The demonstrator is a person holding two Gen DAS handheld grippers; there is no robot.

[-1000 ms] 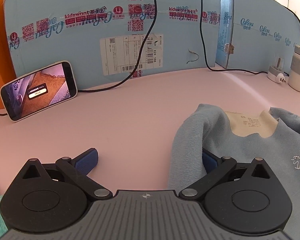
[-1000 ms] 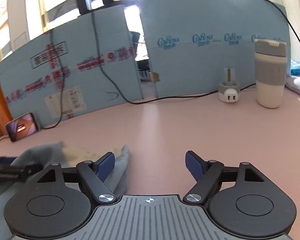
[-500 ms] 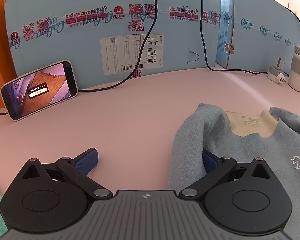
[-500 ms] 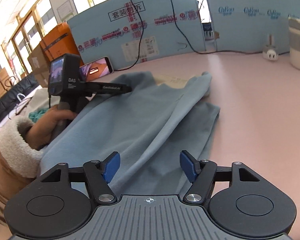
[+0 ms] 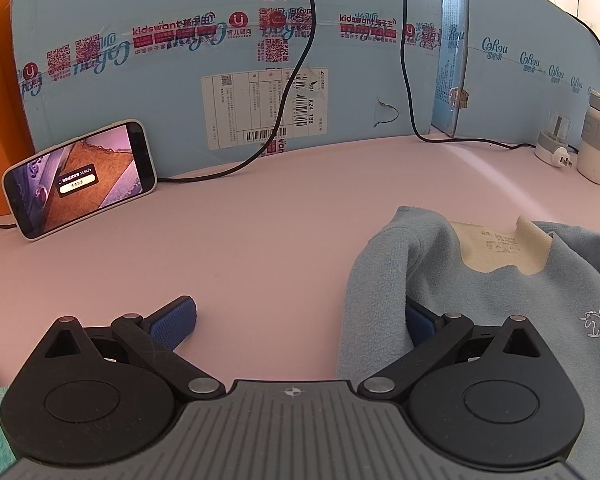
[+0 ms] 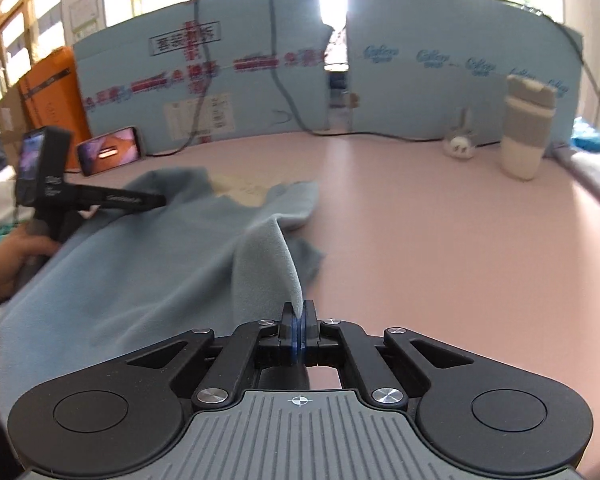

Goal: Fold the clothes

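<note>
Sweatshirt [image 6: 148, 264] fabric is pinched between the closed jaws of the right gripper [image 6: 299, 322]; the left gripper [image 5: 296, 320] is spread wide, its right finger hidden under the shoulder.

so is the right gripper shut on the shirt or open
Shut on it. The right gripper has its blue pads pressed together, pinching an edge of the blue shirt that rises in a ridge from the pink table.

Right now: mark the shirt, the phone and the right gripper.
shirt [image 6: 148, 280], right wrist view, on the flat body fabric.
phone [image 5: 80, 178], left wrist view, on the lit screen.
right gripper [image 6: 299, 326], right wrist view, between the blue pads shut on a shirt fold.
</note>
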